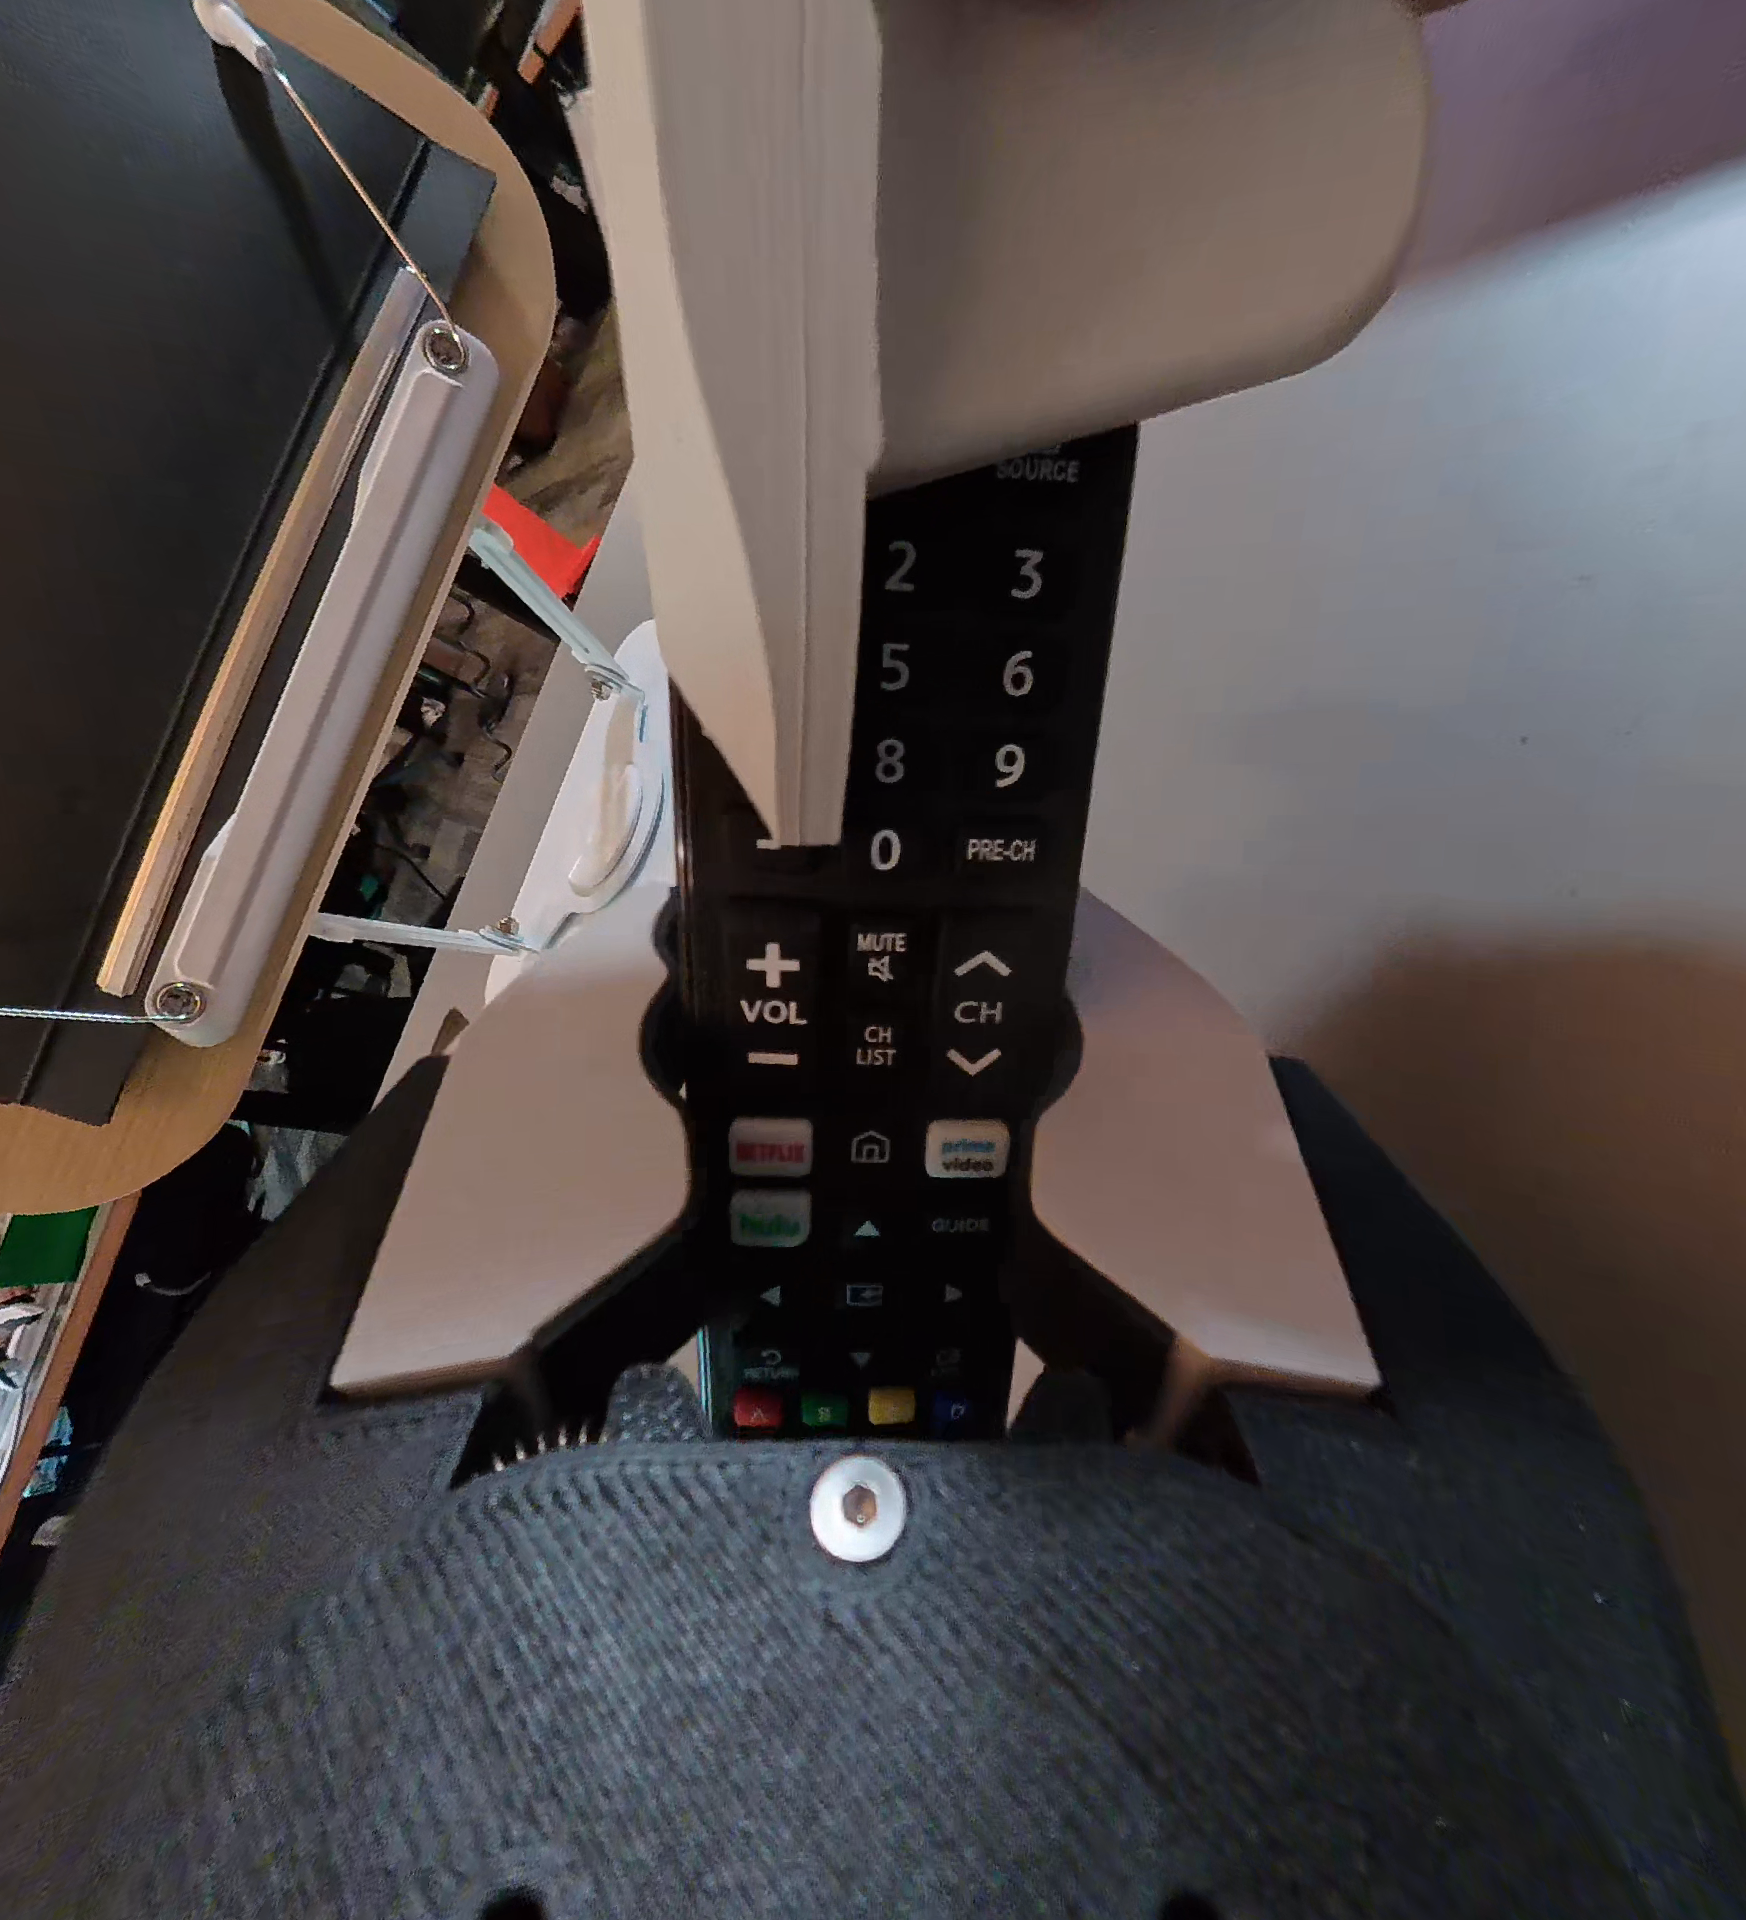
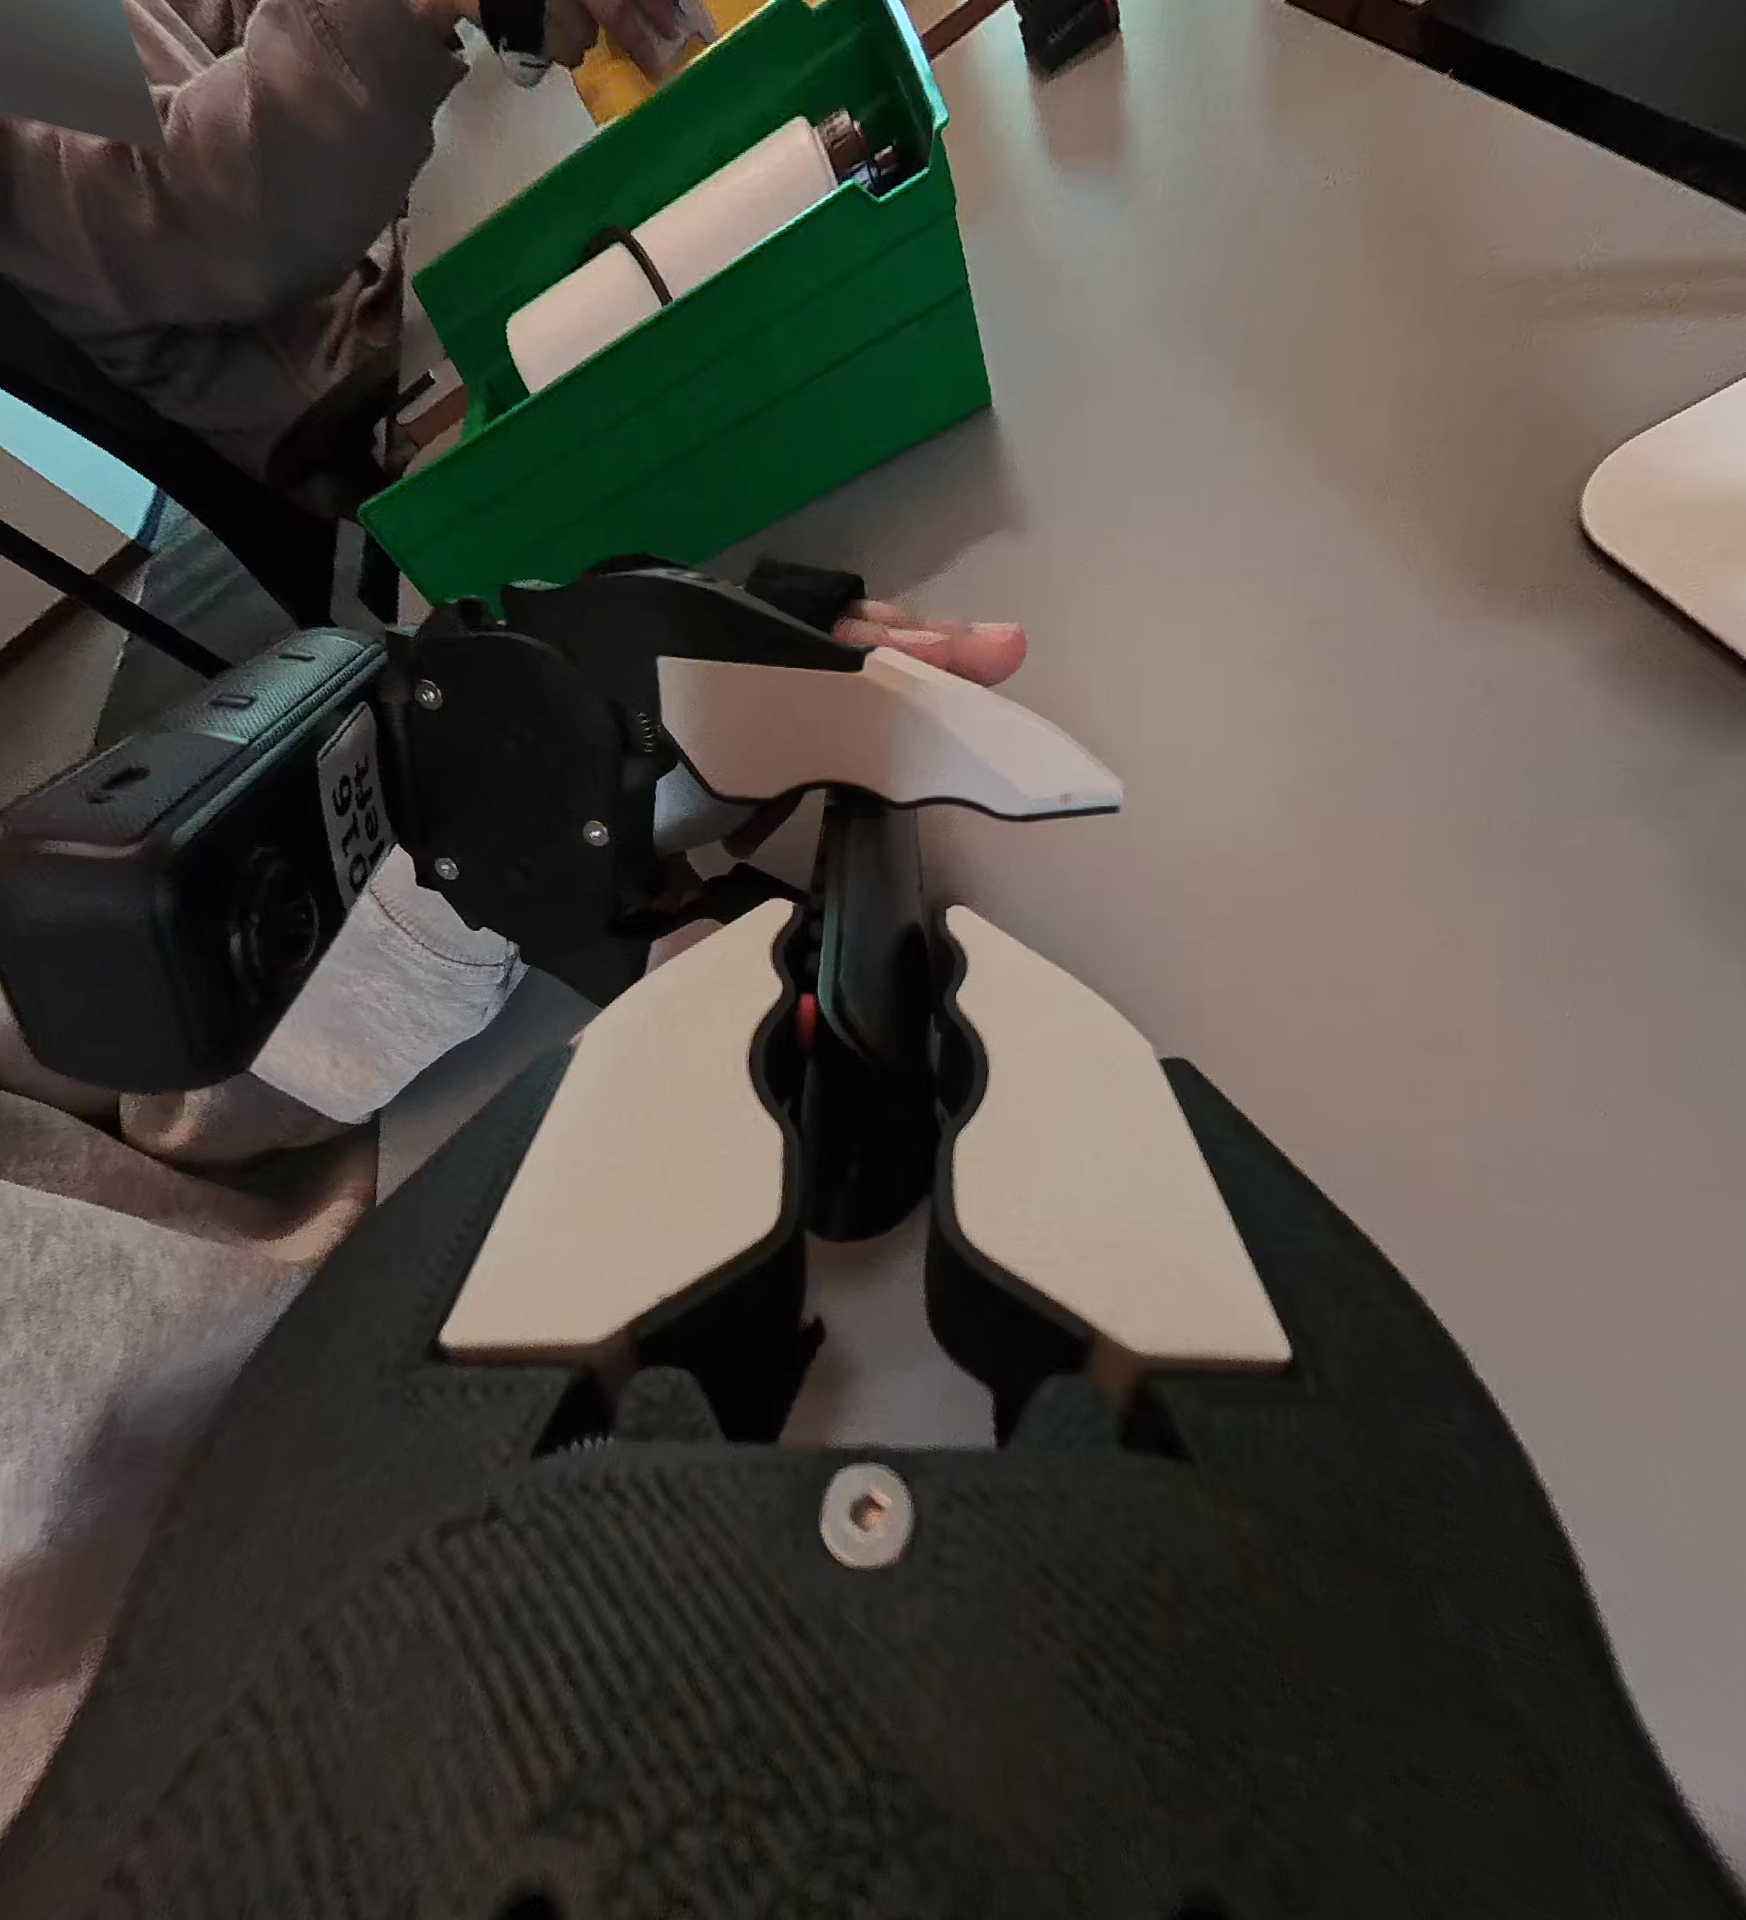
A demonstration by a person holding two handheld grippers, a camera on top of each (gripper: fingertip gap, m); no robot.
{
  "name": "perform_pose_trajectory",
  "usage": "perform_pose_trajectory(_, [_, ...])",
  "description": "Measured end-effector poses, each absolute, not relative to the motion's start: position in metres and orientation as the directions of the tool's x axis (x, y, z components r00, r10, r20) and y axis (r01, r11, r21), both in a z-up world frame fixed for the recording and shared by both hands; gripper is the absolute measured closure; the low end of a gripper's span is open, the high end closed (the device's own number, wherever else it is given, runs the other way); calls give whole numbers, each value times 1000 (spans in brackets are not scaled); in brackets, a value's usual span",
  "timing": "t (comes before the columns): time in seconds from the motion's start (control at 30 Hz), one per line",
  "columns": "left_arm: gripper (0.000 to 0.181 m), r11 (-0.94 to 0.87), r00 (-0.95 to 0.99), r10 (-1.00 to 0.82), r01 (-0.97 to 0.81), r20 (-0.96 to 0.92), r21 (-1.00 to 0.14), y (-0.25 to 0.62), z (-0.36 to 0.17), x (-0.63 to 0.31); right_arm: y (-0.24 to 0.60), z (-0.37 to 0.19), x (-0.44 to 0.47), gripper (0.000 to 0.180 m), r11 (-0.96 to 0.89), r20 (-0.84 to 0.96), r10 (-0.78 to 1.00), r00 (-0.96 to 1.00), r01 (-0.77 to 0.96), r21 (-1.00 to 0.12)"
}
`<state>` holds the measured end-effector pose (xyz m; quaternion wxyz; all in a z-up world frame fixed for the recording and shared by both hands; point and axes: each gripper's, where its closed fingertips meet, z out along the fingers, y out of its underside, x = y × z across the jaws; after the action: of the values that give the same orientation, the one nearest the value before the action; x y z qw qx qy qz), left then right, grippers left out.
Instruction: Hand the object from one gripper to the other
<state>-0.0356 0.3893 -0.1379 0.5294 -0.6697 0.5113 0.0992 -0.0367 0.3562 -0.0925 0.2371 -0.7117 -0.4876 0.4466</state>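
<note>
A black TV remote (image 1: 879, 997) with number keys and coloured buttons is held in the air between both grippers. My left gripper (image 1: 869, 1008) is shut on its two long sides, around the volume and channel keys. My right gripper (image 2: 867, 945) is closed on the remote's far end (image 2: 869, 977), which shows edge-on between the jaws pressing its face and back. In the left wrist view the right gripper's white finger (image 1: 744, 468) lies over the number keys from above. In the right wrist view the left gripper's upper finger (image 2: 890, 727) and its camera (image 2: 152, 883) sit at left.
A green bin (image 2: 703, 436) holding a white roll (image 2: 682, 239) stands on the grey table (image 2: 1316, 520) behind the grippers. A pale wooden board (image 2: 1742, 540) lies at the right. A person's sleeve (image 2: 173, 208) is at upper left. A black panel on a wooden board (image 1: 121, 520) is at left. The tips of one gripper are about 5 cm away from the tips of the other.
</note>
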Motion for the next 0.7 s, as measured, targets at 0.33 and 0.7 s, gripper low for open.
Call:
perform_pose_trajectory(0.33, [118, 91, 498, -556, -759, -665, -645, 390, -126, -37, 355, -62, -40, 143, -387, -383, 920, 85, 361, -849])
perform_pose_trajectory(0.7, [118, 10, 664, -703, -350, -255, -937, 382, -92, -30, 382, 35, 4, 106, -134, -152, 986, 62, -228, -964])
